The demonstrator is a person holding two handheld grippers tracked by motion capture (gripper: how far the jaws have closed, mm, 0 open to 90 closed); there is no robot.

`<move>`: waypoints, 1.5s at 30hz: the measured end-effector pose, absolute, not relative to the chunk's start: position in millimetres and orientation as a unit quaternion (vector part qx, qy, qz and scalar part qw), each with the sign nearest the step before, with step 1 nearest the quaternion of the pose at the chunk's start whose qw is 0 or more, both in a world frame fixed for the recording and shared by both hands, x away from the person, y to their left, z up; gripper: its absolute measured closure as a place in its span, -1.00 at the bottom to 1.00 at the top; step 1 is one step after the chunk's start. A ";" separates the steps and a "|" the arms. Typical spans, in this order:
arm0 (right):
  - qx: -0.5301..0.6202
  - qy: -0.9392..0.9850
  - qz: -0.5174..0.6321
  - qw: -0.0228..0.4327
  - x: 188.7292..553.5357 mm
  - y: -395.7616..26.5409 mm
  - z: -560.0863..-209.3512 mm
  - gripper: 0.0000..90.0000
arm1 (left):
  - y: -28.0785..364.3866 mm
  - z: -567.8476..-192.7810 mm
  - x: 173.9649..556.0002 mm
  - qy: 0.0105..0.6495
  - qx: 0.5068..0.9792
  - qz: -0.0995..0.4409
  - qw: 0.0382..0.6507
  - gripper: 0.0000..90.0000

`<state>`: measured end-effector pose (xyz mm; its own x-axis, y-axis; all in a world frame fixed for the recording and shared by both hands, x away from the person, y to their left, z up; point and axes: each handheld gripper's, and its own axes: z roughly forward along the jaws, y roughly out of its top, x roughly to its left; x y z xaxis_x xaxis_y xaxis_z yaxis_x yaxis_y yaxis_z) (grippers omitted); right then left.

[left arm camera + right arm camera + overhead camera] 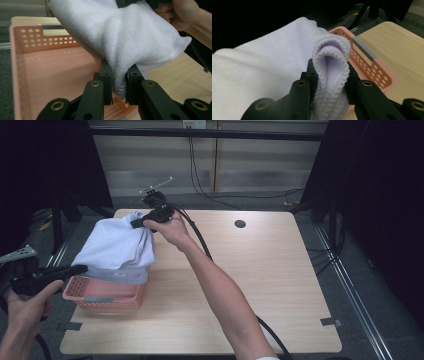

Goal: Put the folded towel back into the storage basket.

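A wooden table [250, 285] stood before dark curtains. Above the pink basket [100, 296] at its left edge, the left hand-held gripper [118, 86] pinched the white towel [117, 245]; the right hand-held gripper [329, 82] clamped its far hem. The towel looked soft, light and floppy, best held by its edges.
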<state>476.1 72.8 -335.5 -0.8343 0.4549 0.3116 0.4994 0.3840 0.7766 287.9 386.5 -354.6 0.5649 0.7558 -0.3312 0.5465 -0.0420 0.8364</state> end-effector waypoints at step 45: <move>-0.340 -0.836 -0.430 0.004 486.2 111.4 -422.3 -0.11 | 401.6 -408.9 297.0 0.533 0.719 0.123 0.429 0.02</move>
<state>486.2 111.4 -422.3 -0.7682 0.5657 0.2997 0.5728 0.3985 0.7163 297.0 401.6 -408.9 0.4018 0.8719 -0.2798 0.6599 -0.0638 0.7486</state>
